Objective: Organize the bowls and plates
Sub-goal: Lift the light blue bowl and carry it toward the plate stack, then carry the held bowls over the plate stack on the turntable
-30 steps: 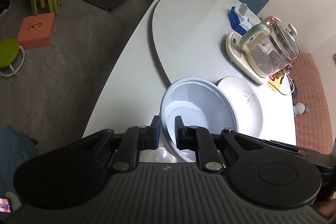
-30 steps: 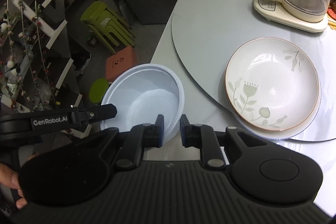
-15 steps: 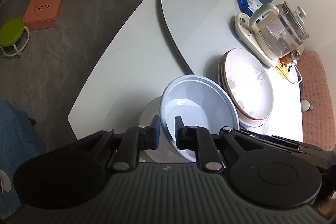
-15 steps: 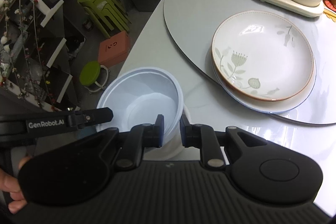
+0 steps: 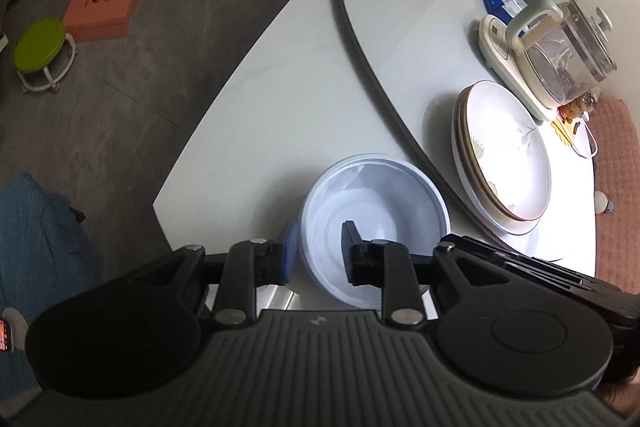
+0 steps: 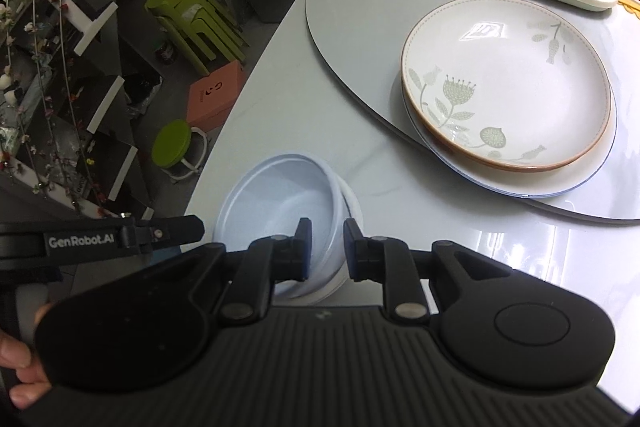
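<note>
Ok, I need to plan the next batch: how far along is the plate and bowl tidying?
Done: flowered plate stacked on the blue-rimmed plate. In hand: light blue bowl nested in the white bowl; left gripper fingers have just been opening off its rim, right gripper grips it. Left: release, withdraw; no other loose dishes visible.

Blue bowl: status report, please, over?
Left gripper just opening, rim between jaws. Right gripper clamped on blue bowl, nested in white bowl. Nothing blocking.

Dim fisheye views, tabletop glare
</note>
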Action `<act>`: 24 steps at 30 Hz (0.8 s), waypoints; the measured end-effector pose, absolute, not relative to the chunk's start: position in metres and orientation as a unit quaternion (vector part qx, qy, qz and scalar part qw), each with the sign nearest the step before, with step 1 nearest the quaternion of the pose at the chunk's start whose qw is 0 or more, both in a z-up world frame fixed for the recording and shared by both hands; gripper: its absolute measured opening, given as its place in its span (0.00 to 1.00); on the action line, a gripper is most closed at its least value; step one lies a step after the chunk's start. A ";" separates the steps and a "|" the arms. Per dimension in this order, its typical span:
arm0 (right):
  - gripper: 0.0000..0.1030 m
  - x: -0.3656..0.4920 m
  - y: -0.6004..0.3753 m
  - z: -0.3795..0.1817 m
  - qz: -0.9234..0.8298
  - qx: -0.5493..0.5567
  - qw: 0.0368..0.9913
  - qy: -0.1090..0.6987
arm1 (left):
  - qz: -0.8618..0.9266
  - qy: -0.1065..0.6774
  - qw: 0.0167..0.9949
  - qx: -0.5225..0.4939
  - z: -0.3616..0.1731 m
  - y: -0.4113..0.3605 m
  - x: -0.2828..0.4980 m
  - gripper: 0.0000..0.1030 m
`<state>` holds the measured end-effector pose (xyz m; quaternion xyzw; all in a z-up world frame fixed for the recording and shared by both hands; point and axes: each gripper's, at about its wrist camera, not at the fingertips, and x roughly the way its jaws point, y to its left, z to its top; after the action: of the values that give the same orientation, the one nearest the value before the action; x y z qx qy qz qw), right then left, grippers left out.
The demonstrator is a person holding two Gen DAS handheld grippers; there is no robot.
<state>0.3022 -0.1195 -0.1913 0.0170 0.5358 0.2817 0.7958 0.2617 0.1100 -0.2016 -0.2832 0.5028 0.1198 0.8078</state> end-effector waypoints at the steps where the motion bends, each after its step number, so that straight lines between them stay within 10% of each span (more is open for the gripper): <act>1: 0.25 0.302 -0.122 -0.191 0.279 0.020 0.795 0.538 | 0.121 0.504 0.805 -0.287 -0.201 0.112 0.260 0.33; 5: 0.45 0.301 -0.126 -0.190 0.275 0.027 0.793 0.543 | 0.124 0.513 0.798 -0.292 -0.200 0.116 0.255 0.46; 24: 0.43 0.331 -0.118 -0.224 0.268 0.043 0.773 0.573 | 0.111 0.530 0.768 -0.342 -0.240 0.115 0.260 0.50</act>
<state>0.3309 -0.1176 -0.2236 0.0431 0.5732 0.2675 0.7734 0.2595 0.1147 -0.2405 -0.3424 0.5295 0.1114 0.7681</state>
